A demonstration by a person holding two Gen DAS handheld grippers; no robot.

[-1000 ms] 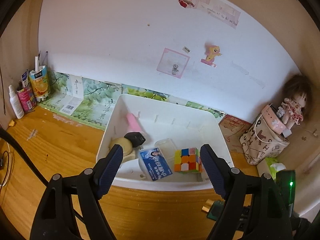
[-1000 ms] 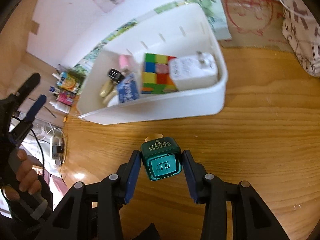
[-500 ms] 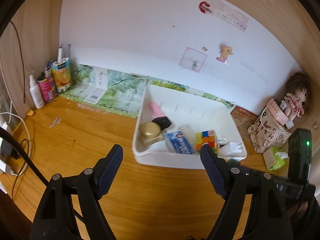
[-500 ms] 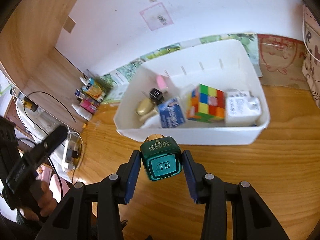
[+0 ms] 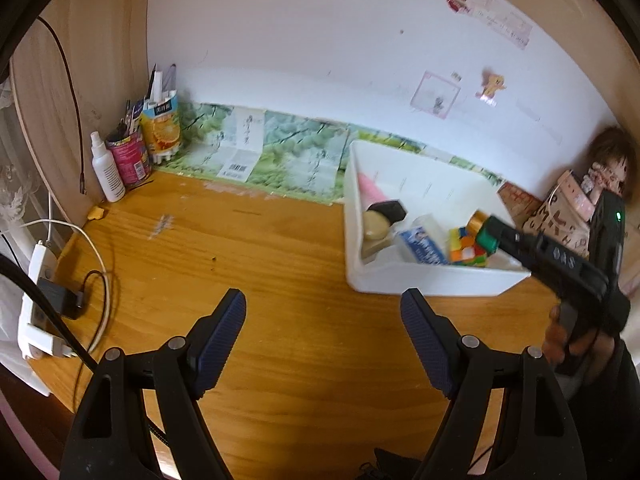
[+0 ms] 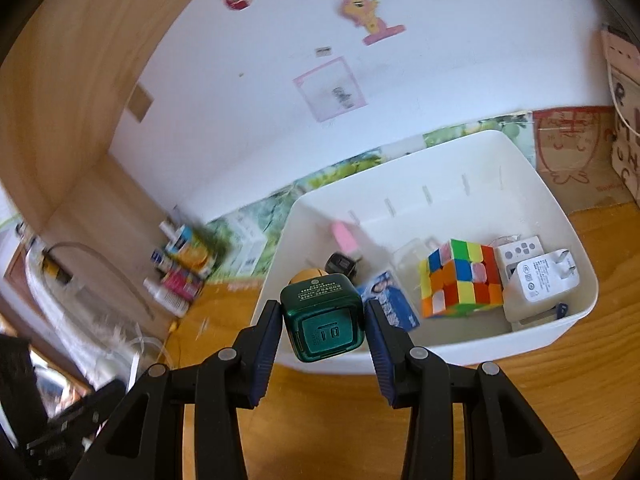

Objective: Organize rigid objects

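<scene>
The right gripper (image 6: 322,322) is clamping a small dark-green square bottle with a gold cap (image 6: 322,322) between its blue-padded fingers (image 6: 267,344), holding it in the air above the near wall of the white rectangular plastic bin (image 6: 440,354). The bin is sitting toward the back right corner of the wooden desk (image 5: 280,272), against the leaf-patterned strip along the wall. Inside the bin are lying a multicoloured puzzle cube (image 6: 460,278), a white plug adapter (image 6: 540,284), a blue-and-white carton (image 6: 390,306), a black cap (image 6: 340,264) and a pink stick (image 6: 346,236). The left gripper (image 5: 322,344) is hanging over bare desk near the front edge, its jaws standing wide apart with nothing between them. A person's hand (image 5: 568,340) is gripping the right tool's handle.
</scene>
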